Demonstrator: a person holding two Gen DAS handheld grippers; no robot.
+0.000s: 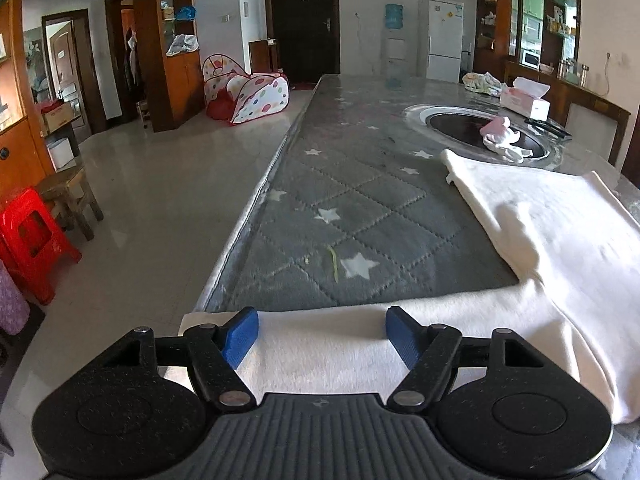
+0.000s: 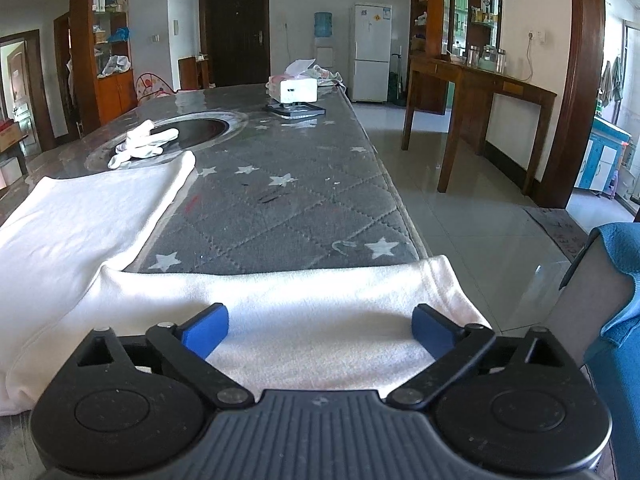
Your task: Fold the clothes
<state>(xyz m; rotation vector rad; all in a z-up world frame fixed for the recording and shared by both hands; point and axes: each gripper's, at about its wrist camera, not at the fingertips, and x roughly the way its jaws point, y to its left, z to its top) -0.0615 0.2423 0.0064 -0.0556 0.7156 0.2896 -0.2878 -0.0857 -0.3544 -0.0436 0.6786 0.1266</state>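
Fold start: white garment point(image 1: 540, 240) lies flat on the counter point(image 1: 340, 200).
Left claw point(image 1: 322, 334) and right claw point(image 2: 320, 330) hover spread over its near sleeves; pinch both edges evenly before lifting.

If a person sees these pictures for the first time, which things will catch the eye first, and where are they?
First comes the white garment, spread flat on the grey star-patterned table cover, its near edge under both open claws: the left claw and the right claw. Behind it, white gloves lie by the round dark inset in the table. On the floor to the left stands a bright red stool.
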